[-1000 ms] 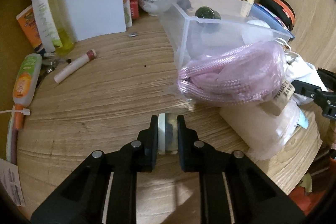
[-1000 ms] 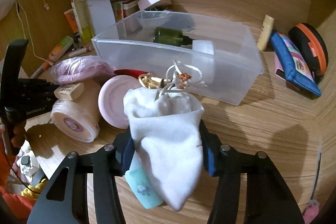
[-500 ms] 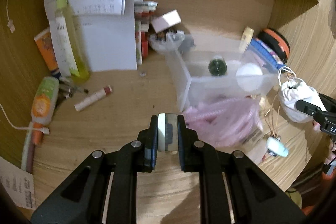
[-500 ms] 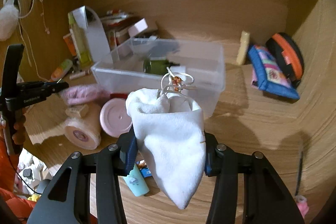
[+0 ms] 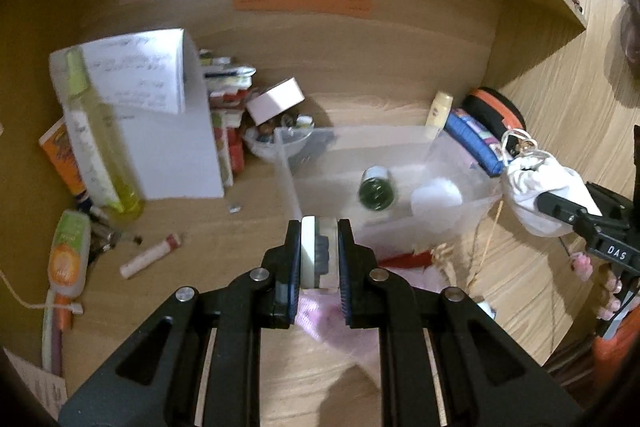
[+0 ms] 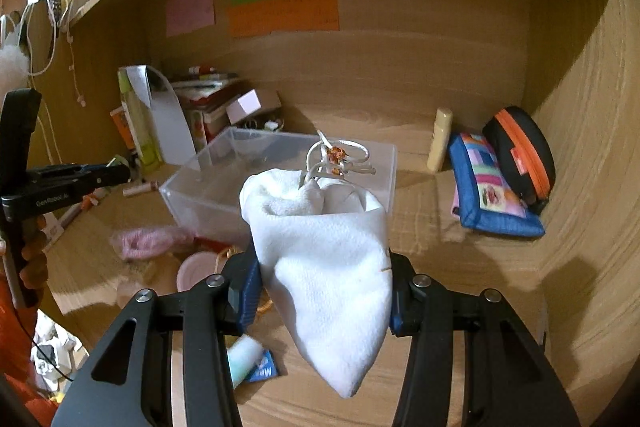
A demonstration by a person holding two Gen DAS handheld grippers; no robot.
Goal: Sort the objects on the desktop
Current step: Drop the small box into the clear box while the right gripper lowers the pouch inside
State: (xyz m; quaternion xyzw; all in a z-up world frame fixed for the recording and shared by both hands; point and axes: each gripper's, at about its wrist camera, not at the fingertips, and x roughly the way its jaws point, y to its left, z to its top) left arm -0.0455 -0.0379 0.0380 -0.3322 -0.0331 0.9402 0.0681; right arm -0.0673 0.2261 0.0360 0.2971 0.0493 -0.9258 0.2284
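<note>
From the left wrist camera, the left gripper (image 5: pixel 319 254) is pressed onto a small roll of tape (image 5: pixel 316 253), its pale rim and dark core upright between the 2 pads. Beyond the fingertips sits the clear plastic bin (image 5: pixel 448 223) on the wooden desk (image 5: pixel 200 223). Inside the bin lie a dark green bottle (image 5: pixel 376 189) on its side and a white round lid (image 5: pixel 436 197) beside it. A lip balm stick (image 5: pixel 150 255) lies loose on the desk to the left, near an orange and green tube (image 5: pixel 69 253). A tall yellow bottle (image 5: pixel 98 143) stands against a folded white paper stand (image 5: pixel 168 123). At the right edge the right gripper (image 5: pixel 560 207) pinches a white drawstring pouch (image 5: pixel 532 187), held in the air just beside the bin's right end.

From the right wrist camera, the right gripper (image 6: pixel 322 291) clamps the white drawstring pouch (image 6: pixel 324 247) between its blue pads, the tip hanging below the fingers and the knotted cord (image 6: pixel 336 159) sticking up. The clear plastic bin (image 6: pixel 192 195) lies behind it. A pink rope bundle (image 6: pixel 150 241) and a pink round lid (image 6: pixel 196 269) rest on the desk in front of the bin. To the right, a blue patchwork pouch (image 6: pixel 488 195) leans against a black and orange case (image 6: pixel 520 151), and a cream tube (image 6: pixel 440 139) stands just beside them. The left gripper (image 6: pixel 120 173) shows at the left, side-on.
</note>
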